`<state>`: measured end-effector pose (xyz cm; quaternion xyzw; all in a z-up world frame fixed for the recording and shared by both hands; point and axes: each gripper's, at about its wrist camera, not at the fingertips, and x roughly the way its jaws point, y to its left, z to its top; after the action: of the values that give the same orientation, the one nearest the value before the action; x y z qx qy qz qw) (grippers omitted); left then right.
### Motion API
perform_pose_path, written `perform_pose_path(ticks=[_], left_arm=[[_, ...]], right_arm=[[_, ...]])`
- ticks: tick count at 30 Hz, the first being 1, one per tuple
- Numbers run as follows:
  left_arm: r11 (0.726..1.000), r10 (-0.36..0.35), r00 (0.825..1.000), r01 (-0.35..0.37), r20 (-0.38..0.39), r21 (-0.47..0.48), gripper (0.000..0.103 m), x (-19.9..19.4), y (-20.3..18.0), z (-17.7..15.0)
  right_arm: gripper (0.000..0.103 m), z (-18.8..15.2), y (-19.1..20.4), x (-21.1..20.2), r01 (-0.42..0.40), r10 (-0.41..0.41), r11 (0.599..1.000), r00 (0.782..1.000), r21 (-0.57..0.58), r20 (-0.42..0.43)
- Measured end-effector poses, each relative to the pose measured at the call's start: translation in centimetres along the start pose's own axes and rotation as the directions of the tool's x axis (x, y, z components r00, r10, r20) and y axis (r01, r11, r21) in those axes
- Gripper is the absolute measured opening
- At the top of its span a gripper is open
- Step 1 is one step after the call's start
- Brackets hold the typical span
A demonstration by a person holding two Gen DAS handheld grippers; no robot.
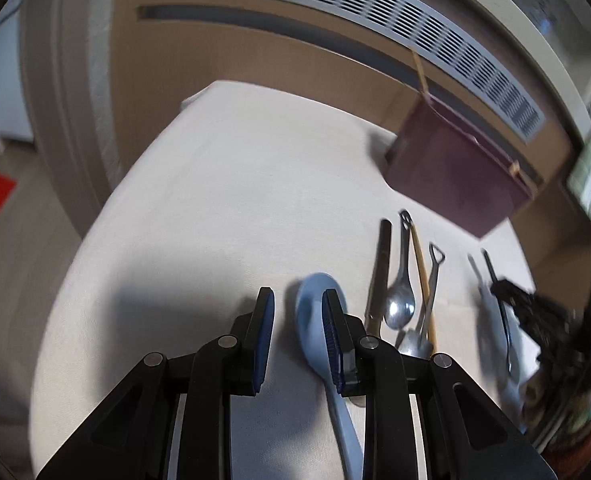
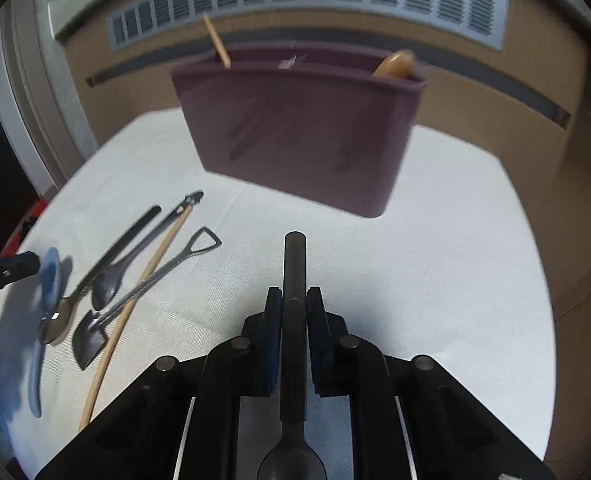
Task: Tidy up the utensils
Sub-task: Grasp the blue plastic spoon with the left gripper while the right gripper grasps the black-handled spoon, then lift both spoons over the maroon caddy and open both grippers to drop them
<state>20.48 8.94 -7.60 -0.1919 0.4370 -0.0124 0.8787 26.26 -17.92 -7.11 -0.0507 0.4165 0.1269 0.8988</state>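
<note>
**Right gripper clamps a black spoon; left gripper straddles the blue one**

In my right wrist view the right gripper [image 2: 294, 300] has its pads clenched on the handle of a black spoon [image 2: 294, 280]. The handle points to 12 o'clock, and the bowl at 6 o'clock is cut off by the frame edge.

In my left wrist view the left gripper [image 1: 298, 312] stands released, its jaws apart over the white tablecloth [image 1: 215, 208]. The pale blue spoon [image 1: 315, 320] lies against the inner face of the right-hand finger, which hides part of its handle. I cannot tell whether the pad actually presses on it; the other pad is clear of it.

The maroon utensil holder [image 2: 299, 136] stands at 12 o'clock in the right view. Its inside is hidden; only one wooden stick [image 2: 217, 42] and one rounded wooden end [image 2: 395, 65] rise above its rim.

At 9 o'clock in the right view I count five loose pieces: the blue spoon, a dark-handled spoon [image 2: 107, 264], a steel spoon [image 2: 135, 256], a shovel-shaped spoon [image 2: 143, 292] and one wooden chopstick [image 2: 135, 300]. They overlap, and motion blur smears the blue one.

At 3 o'clock in the left view the other gripper is a dark blur.
</note>
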Motion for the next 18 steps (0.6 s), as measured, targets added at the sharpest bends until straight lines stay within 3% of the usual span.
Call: perform_pose_path(ticks=[4, 8, 13, 18], left_arm=[[0.998, -0.040, 0.998, 0.038, -0.040, -0.043, 0.032, 0.9, 0.2, 0.0], [0.999, -0.038, 0.996, 0.041, -0.085, 0.031, 0.037, 2.1, -2.1, -0.3], [0.988, 0.056, 0.996, -0.046, -0.068, 0.148, 0.039, 3.2, -4.8, -0.7], [0.976, 0.127, 0.991, -0.118, -0.037, 0.183, 0.039, 3.4, -5.1, -0.5]], right_arm=[[0.011, -0.7, -0.9, -2.3, 0.011, -0.011, 1.000, 0.998, 0.007, 0.067], [0.011, -1.5, -1.6, -3.3, 0.002, -0.005, 0.999, 0.997, 0.033, 0.077], [0.011, -1.9, -2.0, -3.1, 0.000, -0.004, 0.998, 0.998, 0.057, 0.068], [0.011, -2.3, -2.2, -2.6, 0.003, -0.008, 0.997, 0.998, 0.074, 0.059]])
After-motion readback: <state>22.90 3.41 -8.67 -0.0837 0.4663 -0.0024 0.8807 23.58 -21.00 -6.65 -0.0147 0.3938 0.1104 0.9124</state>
